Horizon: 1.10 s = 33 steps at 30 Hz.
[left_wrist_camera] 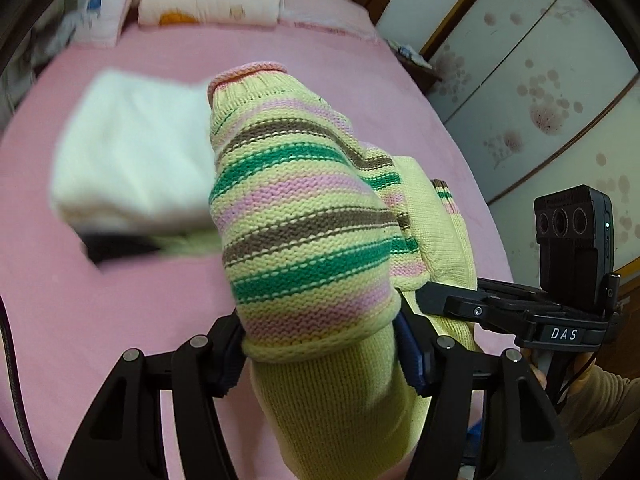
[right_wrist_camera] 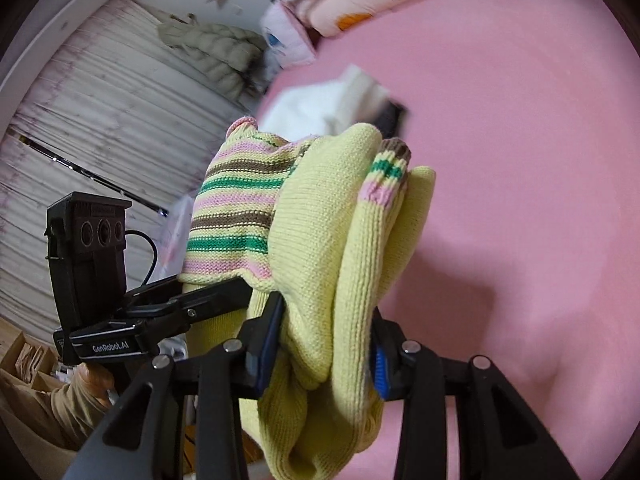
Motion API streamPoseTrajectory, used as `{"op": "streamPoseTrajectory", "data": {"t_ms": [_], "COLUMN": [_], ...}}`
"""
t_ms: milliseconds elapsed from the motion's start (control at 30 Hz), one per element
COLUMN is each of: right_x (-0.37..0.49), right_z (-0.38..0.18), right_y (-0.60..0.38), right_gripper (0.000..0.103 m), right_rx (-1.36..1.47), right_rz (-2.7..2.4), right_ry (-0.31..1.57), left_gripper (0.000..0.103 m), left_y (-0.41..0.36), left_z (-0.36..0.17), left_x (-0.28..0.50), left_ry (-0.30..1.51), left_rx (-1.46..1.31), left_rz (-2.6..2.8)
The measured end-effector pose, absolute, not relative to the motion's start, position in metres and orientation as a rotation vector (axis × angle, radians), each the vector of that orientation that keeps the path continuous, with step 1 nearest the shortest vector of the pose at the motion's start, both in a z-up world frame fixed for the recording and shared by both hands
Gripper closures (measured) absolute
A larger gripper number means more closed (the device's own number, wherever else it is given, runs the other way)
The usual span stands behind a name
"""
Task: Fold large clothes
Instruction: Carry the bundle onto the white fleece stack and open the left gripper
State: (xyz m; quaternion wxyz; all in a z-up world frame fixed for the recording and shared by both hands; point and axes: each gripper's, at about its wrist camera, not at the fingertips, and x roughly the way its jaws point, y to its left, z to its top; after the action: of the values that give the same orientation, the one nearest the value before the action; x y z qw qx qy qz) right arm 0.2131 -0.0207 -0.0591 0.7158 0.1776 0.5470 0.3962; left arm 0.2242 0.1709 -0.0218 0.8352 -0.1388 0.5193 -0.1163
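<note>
As labels read "DAS" and "GenRobot.AI" | left tongs (left_wrist_camera: 320, 354) gripped striped sweater (left_wrist_camera: 304, 208) | right tongs (right_wrist_camera: 324, 354) gripped it too

A pale yellow knit sweater (left_wrist_camera: 304, 216) carries green, pink and brown stripes. Behind it lies a plain pink bed sheet (left_wrist_camera: 120, 320), with a white folded cloth (left_wrist_camera: 128, 160) at nine o'clock. The wardrobe doors (left_wrist_camera: 540, 92) at two o'clock are cream with dusky pink blossoms.

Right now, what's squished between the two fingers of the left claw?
The yellow striped sweater. In the left wrist view, the left claw pinches its bunched knit; nothing else is between the fingers.
</note>
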Motion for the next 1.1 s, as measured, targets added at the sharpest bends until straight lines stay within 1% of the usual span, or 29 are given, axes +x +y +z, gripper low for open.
{"op": "streamPoseTrajectory", "data": {"t_ms": [67,200,300,433,567,600,633,700,733,800,900,933,967,1000,1100], "right_x": [0.235,0.280,0.320,0.366,0.392,0.391,0.392,0.396,0.395,0.394,0.392,0.389,0.387,0.383,0.373], "right_z": [-0.043,-0.031,-0.038,-0.074,-0.121,-0.131,-0.143,-0.167,-0.172,-0.170,-0.160,-0.154,-0.149,-0.141,-0.122], "right_y": [0.022,0.097,0.146,0.190,0.208,0.210,0.209,0.206,0.202,0.200,0.206,0.207,0.207,0.205,0.198], "right_gripper": [0.065,0.065,0.065,0.065,0.065,0.065,0.064,0.063,0.063,0.061,0.057,0.055,0.052,0.051,0.051], "right_rx": [0.423,0.456,0.482,0.488,0.442,0.432,0.429,0.458,0.486,0.476,0.388,0.350,0.321,0.294,0.262], "right_rz": [0.875,0.861,0.841,0.797,0.703,0.682,0.661,0.629,0.627,0.617,0.609,0.600,0.586,0.580,0.597], "right_ry": [1.165,1.088,1.053,1.069,1.135,1.153,1.178,1.222,1.212,1.205,1.216,1.210,1.202,1.189,1.171], "left_gripper": [0.041,0.040,0.039,0.038,0.036,0.031,0.023,0.021,0.020,0.020,0.018,0.014,0.011,0.009,0.009], "left_y": [0.211,0.282,0.327,0.369,0.383,0.383,0.383,0.381,0.378,0.372,0.366,0.365,0.365,0.369,0.366], "left_z": [-0.001,0.018,0.005,-0.041,-0.107,-0.118,-0.127,-0.135,-0.135,-0.134,-0.129,-0.127,-0.125,-0.124,-0.111], "left_x": [0.250,0.304,0.352,0.402,0.428,0.432,0.436,0.436,0.434,0.427,0.412,0.409,0.406,0.403,0.385], "left_ry": [1.065,1.015,1.001,1.027,1.107,1.112,1.111,1.083,1.059,1.033,1.031,1.038,1.044,1.048,1.037], "left_rx": [-0.258,-0.211,-0.197,-0.186,-0.189,-0.170,-0.159,-0.158,-0.146,-0.108,-0.098,-0.102,-0.110,-0.115,-0.133], "left_rz": [-0.241,-0.225,-0.220,-0.220,-0.186,-0.174,-0.178,-0.171,-0.167,-0.164,-0.143,-0.131,-0.110,-0.099,-0.079]}}
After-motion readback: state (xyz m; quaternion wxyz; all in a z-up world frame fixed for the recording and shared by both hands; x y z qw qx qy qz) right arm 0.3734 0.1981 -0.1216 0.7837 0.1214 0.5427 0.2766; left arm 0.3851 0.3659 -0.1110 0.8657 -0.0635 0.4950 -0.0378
